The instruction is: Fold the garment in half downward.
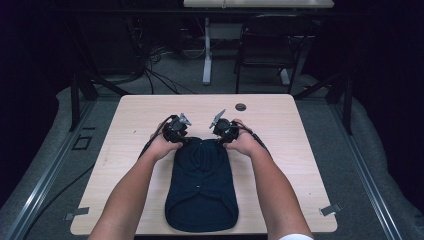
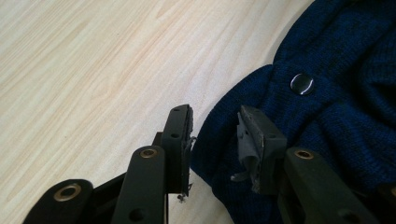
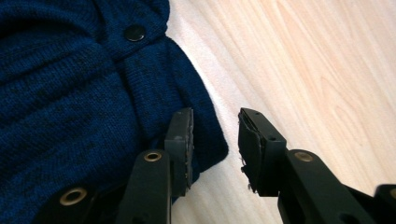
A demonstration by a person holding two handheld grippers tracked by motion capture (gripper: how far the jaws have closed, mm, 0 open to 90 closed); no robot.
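Both tongs sit at the far end of a dark navy knitted garment (image 1: 201,187), one in each of my hands. From above, the garment lies flat on the pale wood-grain table (image 1: 125,130) between my forearms, a long rounded shape running from the near edge toward the middle, its knit fine and ribbed, with folds gathered at the top.

My left gripper (image 2: 215,122) is at the garment's far left corner. Its black jaws stand apart with a clear gap between them, and the rounded knit edge lies in that gap: the left jaw is over bare wood just beside the cloth, the right jaw over the wool. I cannot tell whether either pad presses the fabric. A glossy dark button (image 2: 301,84) sits on the knit beyond the right jaw. The right pad looks grey and worn, with frayed bits along its edge.

My right gripper (image 3: 215,122) mirrors it at the far right corner. Its jaws are likewise parted; the left one rests over the wool, the right one over bare table, and the garment's folded corner ends between them. Another dark round button (image 3: 134,32) shows near the top of the knit.
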